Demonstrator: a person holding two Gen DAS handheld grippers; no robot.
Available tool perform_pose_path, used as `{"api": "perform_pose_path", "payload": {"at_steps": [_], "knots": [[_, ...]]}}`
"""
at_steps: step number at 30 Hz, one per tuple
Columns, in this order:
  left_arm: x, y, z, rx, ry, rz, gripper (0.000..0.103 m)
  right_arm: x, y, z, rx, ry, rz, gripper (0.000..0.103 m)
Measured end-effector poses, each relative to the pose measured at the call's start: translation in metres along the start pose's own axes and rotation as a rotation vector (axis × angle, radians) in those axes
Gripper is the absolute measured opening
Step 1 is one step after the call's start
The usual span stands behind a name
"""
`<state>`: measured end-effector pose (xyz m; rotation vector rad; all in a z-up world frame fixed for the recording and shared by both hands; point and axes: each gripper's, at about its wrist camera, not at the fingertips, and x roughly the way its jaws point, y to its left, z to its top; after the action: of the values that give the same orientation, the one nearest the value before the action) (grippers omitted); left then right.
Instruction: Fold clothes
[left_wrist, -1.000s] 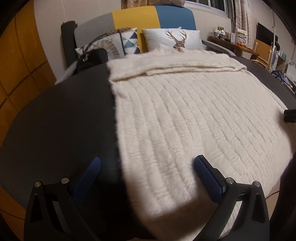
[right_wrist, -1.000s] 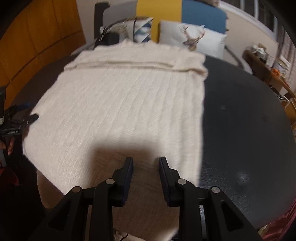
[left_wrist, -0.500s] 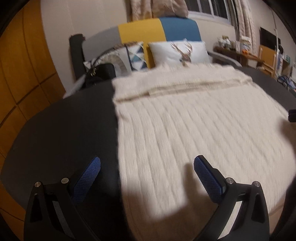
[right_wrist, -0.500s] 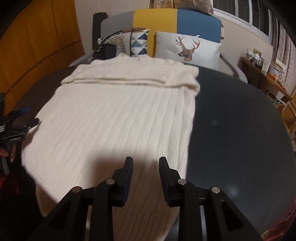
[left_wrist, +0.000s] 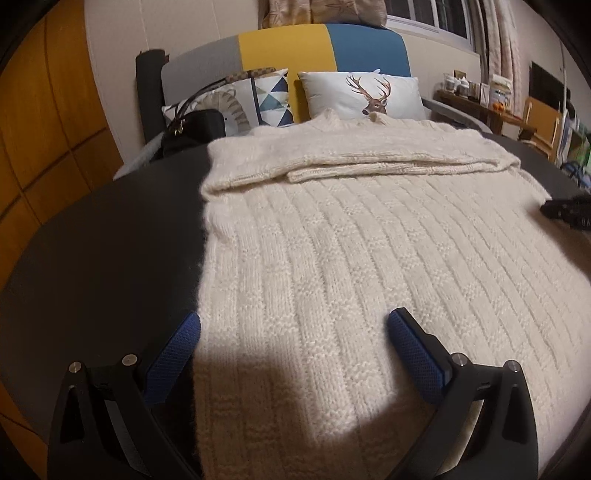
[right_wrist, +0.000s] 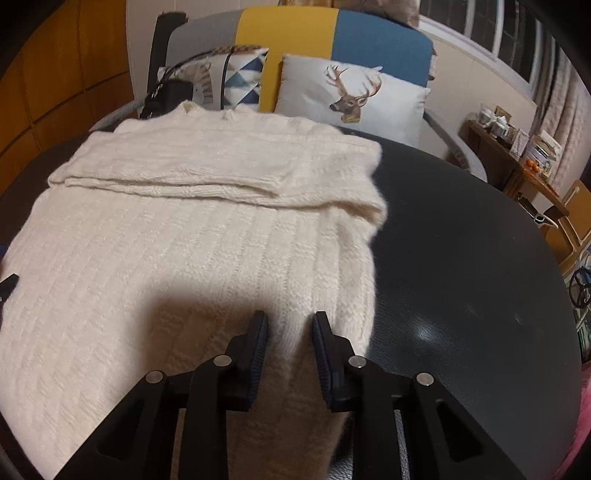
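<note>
A cream ribbed knit sweater (left_wrist: 351, 258) lies flat on a round black table (left_wrist: 110, 240), its sleeves folded across the far end. My left gripper (left_wrist: 293, 325) stands wide open just above the sweater's near left edge, one blue pad over the table and one over the knit. In the right wrist view the sweater (right_wrist: 184, 258) fills the left half of the table (right_wrist: 461, 258). My right gripper (right_wrist: 290, 325) hovers over the near right corner; its jaws are closing with a narrow gap. Knit shows behind the gap, and no fabric is pinched.
A sofa with a grey, yellow and blue back (left_wrist: 321, 48) stands behind the table, holding a deer cushion (left_wrist: 365, 96), a patterned cushion and a black handbag (left_wrist: 195, 129). A cluttered wooden shelf (right_wrist: 517, 147) is at the right. Wooden panels line the left wall.
My right gripper has slid right along the near hem toward the sweater's right edge, and its gap has narrowed slightly. My left gripper has shifted a little, still wide open.
</note>
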<state>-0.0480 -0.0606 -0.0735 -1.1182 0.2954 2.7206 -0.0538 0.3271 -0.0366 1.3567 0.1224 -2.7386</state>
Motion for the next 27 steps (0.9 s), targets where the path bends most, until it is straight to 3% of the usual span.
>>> {"api": "perform_pose_path", "payload": {"at_steps": [4, 8, 11, 14, 19, 21, 23, 27], "knots": [[-0.004, 0.007, 0.002, -0.007, 0.025, -0.040, 0.103, -0.020, -0.013, -0.007, 0.091, 0.001, 0.108, 0.027], [-0.029, 0.019, -0.005, -0.003, 0.000, -0.076, 0.103, -0.054, -0.026, -0.030, 0.186, -0.015, 0.198, 0.027], [-0.051, 0.035, -0.012, -0.033, 0.017, -0.169, 0.103, -0.072, -0.034, -0.053, 0.235, 0.006, 0.254, 0.027], [-0.065, 0.058, -0.019, -0.130, 0.048, -0.257, 0.103, -0.080, -0.047, -0.078, 0.335, 0.047, 0.353, 0.027], [-0.063, 0.096, -0.057, -0.396, 0.182, -0.439, 0.103, -0.079, -0.063, -0.116, 0.506, 0.096, 0.473, 0.028], [-0.063, 0.103, -0.070, -0.452, 0.193, -0.498, 0.103, -0.075, -0.063, -0.126, 0.551, 0.113, 0.522, 0.028], [-0.067, 0.103, -0.076, -0.450, 0.193, -0.525, 0.103, -0.073, -0.063, -0.130, 0.582, 0.105, 0.555, 0.029], [-0.065, 0.088, -0.084, -0.380, 0.273, -0.574, 0.103, -0.068, -0.057, -0.132, 0.605, 0.118, 0.614, 0.031]]}}
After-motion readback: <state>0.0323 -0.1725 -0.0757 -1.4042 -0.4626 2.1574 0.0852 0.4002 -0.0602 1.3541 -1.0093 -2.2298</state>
